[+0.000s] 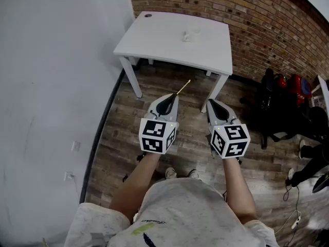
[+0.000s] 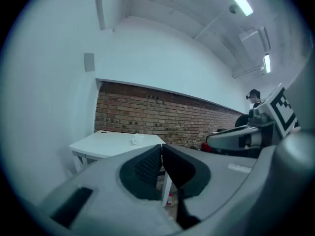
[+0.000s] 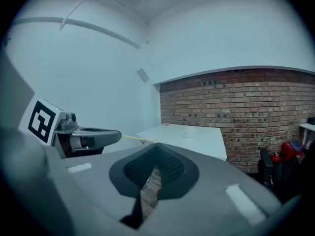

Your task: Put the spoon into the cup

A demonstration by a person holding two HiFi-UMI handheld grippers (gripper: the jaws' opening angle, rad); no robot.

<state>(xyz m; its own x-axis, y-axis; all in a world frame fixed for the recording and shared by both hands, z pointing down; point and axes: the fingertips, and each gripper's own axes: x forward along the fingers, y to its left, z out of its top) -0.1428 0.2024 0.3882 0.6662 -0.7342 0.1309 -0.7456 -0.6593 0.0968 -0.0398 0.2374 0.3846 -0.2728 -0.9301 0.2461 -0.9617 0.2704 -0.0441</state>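
A white cup (image 1: 191, 35) stands toward the far side of a white table (image 1: 154, 45) ahead of me; it also shows in the left gripper view (image 2: 137, 140) and the right gripper view (image 3: 185, 133). My left gripper (image 1: 172, 98) is shut on a thin yellow spoon (image 1: 183, 87), whose handle sticks out past the fingertips toward the table. The right gripper view shows that spoon (image 3: 138, 139) jutting from the left gripper (image 3: 118, 135). My right gripper (image 1: 212, 103) hangs beside it, shut with nothing in it. Both are held over the wooden floor, short of the table's near edge.
A brick wall (image 1: 267, 30) runs behind the table and a white wall (image 1: 51, 86) stands at the left. A black chair (image 1: 277, 112) and red bags (image 1: 298, 86) sit at the right, with cables (image 1: 295, 215) on the floor. A small dark disc (image 1: 148, 15) lies on the table's far corner.
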